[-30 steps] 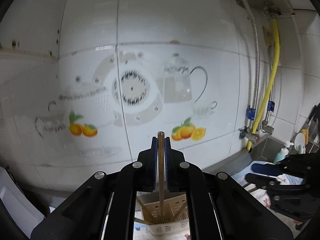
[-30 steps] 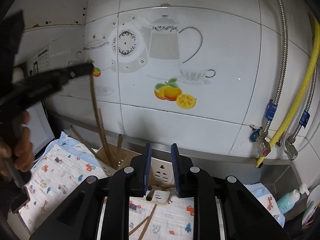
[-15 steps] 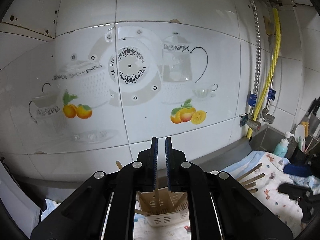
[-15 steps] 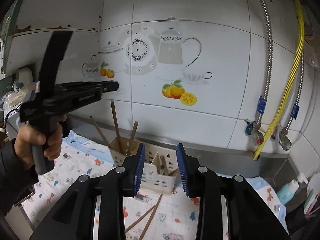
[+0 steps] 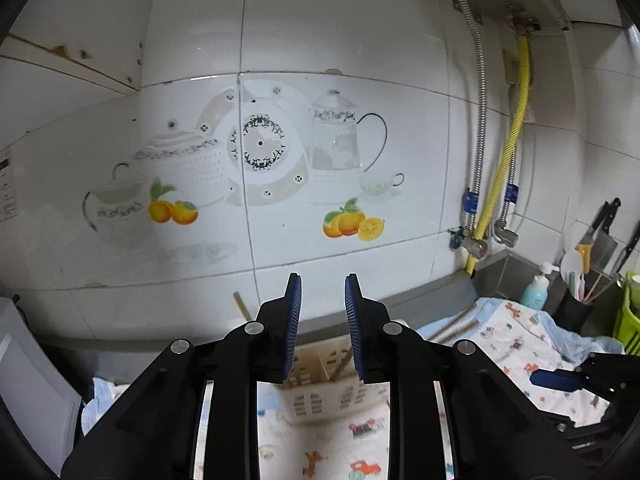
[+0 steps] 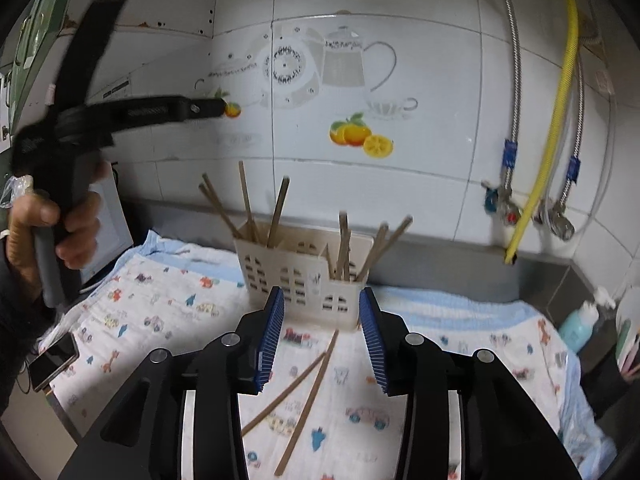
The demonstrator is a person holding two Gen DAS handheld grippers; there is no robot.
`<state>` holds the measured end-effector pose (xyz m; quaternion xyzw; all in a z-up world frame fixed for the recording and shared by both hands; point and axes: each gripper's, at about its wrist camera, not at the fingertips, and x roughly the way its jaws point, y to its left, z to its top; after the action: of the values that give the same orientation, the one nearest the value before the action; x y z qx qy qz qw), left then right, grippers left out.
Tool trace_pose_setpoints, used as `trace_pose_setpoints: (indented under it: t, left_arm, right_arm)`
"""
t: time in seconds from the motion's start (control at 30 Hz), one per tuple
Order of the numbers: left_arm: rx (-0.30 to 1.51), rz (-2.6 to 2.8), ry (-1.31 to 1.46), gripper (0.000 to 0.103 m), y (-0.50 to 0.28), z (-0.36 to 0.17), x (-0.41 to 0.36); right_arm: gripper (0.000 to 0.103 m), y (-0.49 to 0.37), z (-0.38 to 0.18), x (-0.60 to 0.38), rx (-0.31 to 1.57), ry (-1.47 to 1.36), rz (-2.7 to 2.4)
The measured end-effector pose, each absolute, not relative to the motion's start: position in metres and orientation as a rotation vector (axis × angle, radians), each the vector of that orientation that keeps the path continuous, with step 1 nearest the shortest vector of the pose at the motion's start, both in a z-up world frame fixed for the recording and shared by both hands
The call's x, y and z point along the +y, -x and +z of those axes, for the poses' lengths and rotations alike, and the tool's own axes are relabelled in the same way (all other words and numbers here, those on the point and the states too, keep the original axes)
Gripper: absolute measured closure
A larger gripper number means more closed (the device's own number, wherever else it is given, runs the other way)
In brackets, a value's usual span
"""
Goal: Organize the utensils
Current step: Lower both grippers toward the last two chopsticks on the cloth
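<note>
A cream slotted utensil holder (image 6: pixel 304 276) stands on a patterned cloth against the tiled wall, with several brown chopsticks (image 6: pixel 276 212) upright in its compartments. Two loose chopsticks (image 6: pixel 308 392) lie on the cloth in front of it, between my right gripper's fingers. My right gripper (image 6: pixel 322 332) is open and empty, just in front of the holder. My left gripper (image 5: pixel 320 320) is open and empty, above the holder (image 5: pixel 328 392); it also shows in the right wrist view (image 6: pixel 160 110), held high at the left.
A phone (image 6: pixel 54 360) lies at the cloth's left edge. A white box (image 6: pixel 104 232) stands at the left. A soap bottle (image 6: pixel 580 320) and a dark cup of tools (image 5: pixel 576 300) stand at the right, near wall pipes (image 6: pixel 548 120).
My left gripper let go of a chopstick into the holder, opened and lifted away. My right gripper opened wider and pulled back from the holder.
</note>
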<state>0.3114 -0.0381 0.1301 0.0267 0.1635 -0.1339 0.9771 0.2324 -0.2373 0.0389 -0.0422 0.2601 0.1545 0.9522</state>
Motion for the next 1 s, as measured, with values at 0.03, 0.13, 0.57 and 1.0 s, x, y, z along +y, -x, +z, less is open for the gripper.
trace_pose_setpoints:
  t: [0.03, 0.13, 0.57, 1.0]
  left_arm:
    - [0.333, -0.277, -0.048, 0.079, -0.303, 0.128, -0.035]
    - [0.335, -0.276, -0.038, 0.07, -0.282, 0.12, -0.028]
    - [0.407, -0.271, -0.002, 0.064, -0.221, 0.067, -0.005]
    - [0.485, -0.186, 0.052, 0.061, -0.188, 0.016, 0.028]
  right_arm:
    - [0.064, -0.229, 0.034, -0.237, 0.539, 0.081, 0.313]
    - [0.064, -0.22, 0.021, -0.236, 0.564, 0.077, 0.301]
    - [0.063, -0.19, -0.032, -0.223, 0.658, 0.057, 0.288]
    - [0.063, -0.177, -0.076, -0.218, 0.734, 0.006, 0.295]
